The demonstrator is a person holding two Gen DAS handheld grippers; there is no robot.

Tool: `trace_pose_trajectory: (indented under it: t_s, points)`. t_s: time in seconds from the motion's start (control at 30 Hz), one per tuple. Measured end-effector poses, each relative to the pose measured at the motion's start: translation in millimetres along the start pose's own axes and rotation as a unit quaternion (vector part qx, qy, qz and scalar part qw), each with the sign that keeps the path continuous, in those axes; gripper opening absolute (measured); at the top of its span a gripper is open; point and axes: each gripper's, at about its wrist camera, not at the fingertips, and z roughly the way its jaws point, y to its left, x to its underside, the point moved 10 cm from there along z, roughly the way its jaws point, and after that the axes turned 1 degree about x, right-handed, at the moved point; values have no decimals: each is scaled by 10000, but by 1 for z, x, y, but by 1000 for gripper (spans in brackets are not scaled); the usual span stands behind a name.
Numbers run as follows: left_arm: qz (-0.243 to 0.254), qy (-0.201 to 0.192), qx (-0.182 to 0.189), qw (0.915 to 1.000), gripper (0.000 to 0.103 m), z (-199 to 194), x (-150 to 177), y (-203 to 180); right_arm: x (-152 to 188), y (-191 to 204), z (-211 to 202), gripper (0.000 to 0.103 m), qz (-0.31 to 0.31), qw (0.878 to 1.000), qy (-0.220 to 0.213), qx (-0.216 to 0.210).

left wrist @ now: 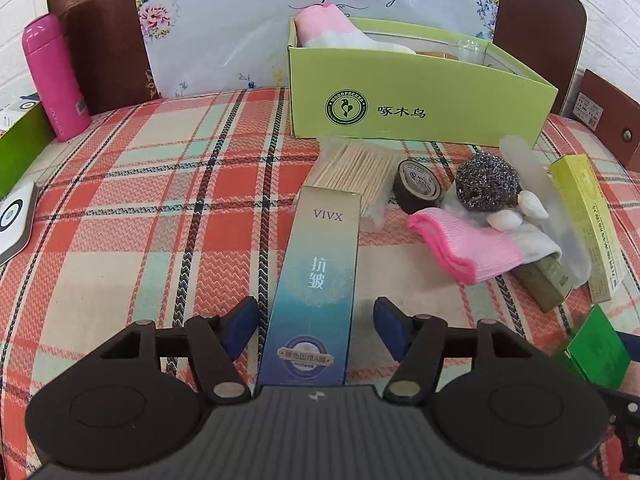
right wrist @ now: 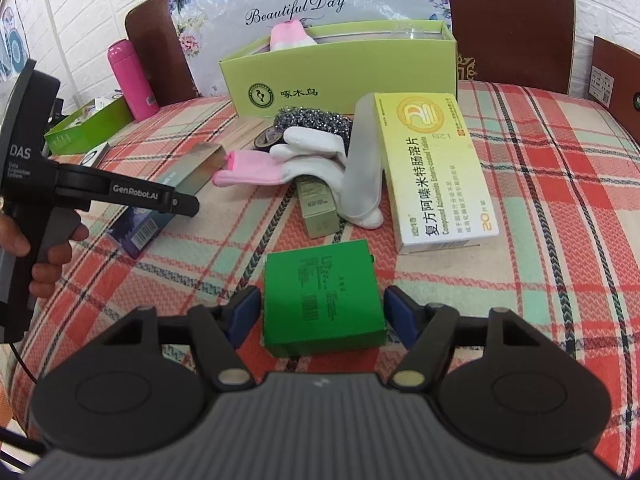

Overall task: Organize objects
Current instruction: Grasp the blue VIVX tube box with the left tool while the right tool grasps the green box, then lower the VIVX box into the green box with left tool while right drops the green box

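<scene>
Straddling the VIVX box [left wrist: 316, 280] and green box [right wrist: 322, 300], both tools [left wrist: 316, 320] [right wrist: 322, 316] gape wide — contact unclear.

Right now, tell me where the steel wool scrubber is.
In the left wrist view, the scrubber sits right of center, between the tape roll and the yellow box, before the green box.

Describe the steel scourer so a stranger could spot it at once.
Find the light green open box at the back of the plaid cloth. In the clutter just before it sits the steel scourer, beside a tape roll. It alone is a glittery grey wire ball.
</scene>
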Motion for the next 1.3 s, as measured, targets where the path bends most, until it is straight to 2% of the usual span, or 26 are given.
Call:
trace_pose_trajectory:
  t_s: [0.03, 0.07, 0.2, 0.33, 0.53, 0.7, 0.9, 1.0, 1.17, 1.3]
  points:
    - [-2, -2, 14, 10000, 60, -1, 0, 0, 0, 1, 0, 60, -40, 10000, 21, 10]
    - [-11, -11, 26, 10000, 42, -3, -1, 0, -1, 2, -1, 60, -37, 10000, 49, -42]
    - [-132, 24, 219, 9997, 42, -16, -3, -1, -14, 10, -13, 60, 80, 9986, -44, -521]
    - [-53, -289, 399, 9988, 42, -41, -18, -8, -45, 13, -31, 59, 20, 9967, -418, -690]
    - [-50, -914, 917, 9916, 42, -73, -69, -28, -101, 0, -42, 60, 42, 9938, -925, -618]
    - [6, -1282, 1127, 9853, 42, -80, -118, -46, -147, -21, -30, 59, 90, 9913, -1223, -486]
    - [-35, -1520, 1151, 9817, 42, -62, -177, -56, -200, -43, -4, 60, 57, 9885, -1489, -259]
    - [-83, -1554, 998, 9828, 42, -43, -202, -56, -224, -53, 17, 60, 59, 9884, -1515, -116]
    - [-213, -1516, 850, 9846, 42, -14, -228, -51, -252, -64, 55, 60, 104, 9882, -1528, -67]
    - [-245, -1386, 693, 9876, 42, 10, -233, -44, -264, -58, 87, 60, -75, 9887, -1496, -65]
